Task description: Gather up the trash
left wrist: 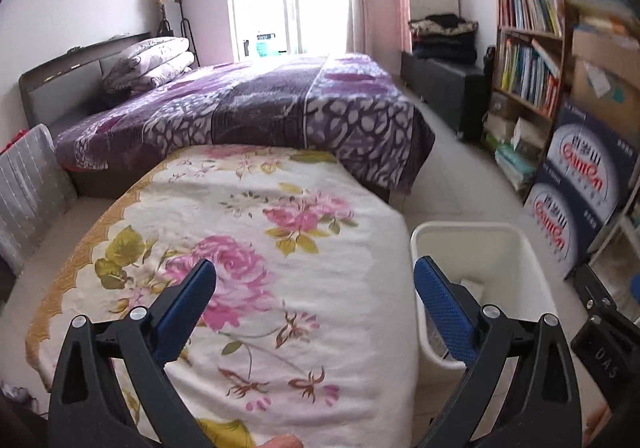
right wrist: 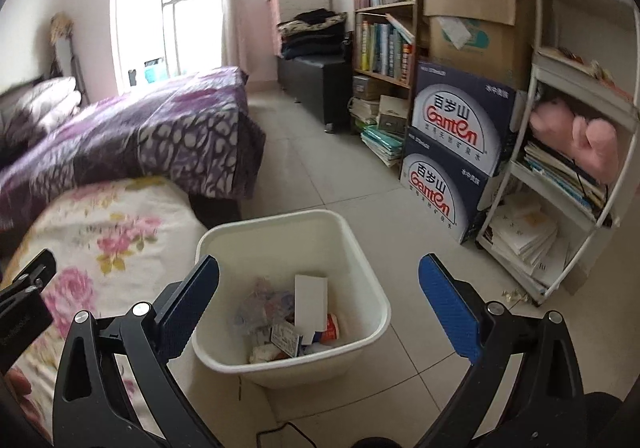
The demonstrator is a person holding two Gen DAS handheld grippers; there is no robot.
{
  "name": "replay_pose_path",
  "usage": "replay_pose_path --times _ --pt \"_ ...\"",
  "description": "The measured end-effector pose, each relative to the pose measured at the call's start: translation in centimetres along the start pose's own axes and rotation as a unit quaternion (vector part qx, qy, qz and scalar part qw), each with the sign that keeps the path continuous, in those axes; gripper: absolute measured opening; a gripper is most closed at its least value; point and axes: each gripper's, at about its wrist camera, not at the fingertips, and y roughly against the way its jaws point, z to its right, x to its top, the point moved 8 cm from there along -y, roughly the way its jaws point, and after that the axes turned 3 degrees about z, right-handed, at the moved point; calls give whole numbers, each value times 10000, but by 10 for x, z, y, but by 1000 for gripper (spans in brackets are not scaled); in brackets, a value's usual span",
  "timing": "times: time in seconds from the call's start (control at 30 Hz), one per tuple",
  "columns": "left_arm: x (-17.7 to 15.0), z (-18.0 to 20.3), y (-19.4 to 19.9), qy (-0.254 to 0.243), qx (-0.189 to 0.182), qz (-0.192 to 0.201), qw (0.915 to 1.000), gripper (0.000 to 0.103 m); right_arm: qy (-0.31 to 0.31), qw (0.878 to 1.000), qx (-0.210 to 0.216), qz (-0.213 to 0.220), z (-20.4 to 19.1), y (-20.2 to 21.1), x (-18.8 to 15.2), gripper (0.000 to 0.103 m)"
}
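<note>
Bin (right wrist: 372,312) is set on the floor against the floral-covered surface (left wrist: 280,240), lower centre of right view, so drops are short; trash (right wrist: 292,320) is piled inside. Left gripper (left wrist: 316,288) and right gripper (right wrist: 320,284) are spread wide, nothing held.

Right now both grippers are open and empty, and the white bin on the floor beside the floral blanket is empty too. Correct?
Not quite. The white bin already holds trash: the right wrist view shows paper and wrappers inside. The rest stands: left gripper and right gripper are open and empty, bin beside the floral blanket.
</note>
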Motion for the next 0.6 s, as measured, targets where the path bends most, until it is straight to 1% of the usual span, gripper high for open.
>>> replay_pose_path --times 0.13,0.3,0.6 --pt "-2 0 0 -2 21 4 10000 96 70 9999 12 73 -6 3 -4 96" --pt "-3 2 2 -16 -19 20 10000 96 57 9996 -36 286 -3 9 0 96" --pt "-3 7 5 -101 -18 99 9999 96 -105 9999 27 64 1 -1 -4 96"
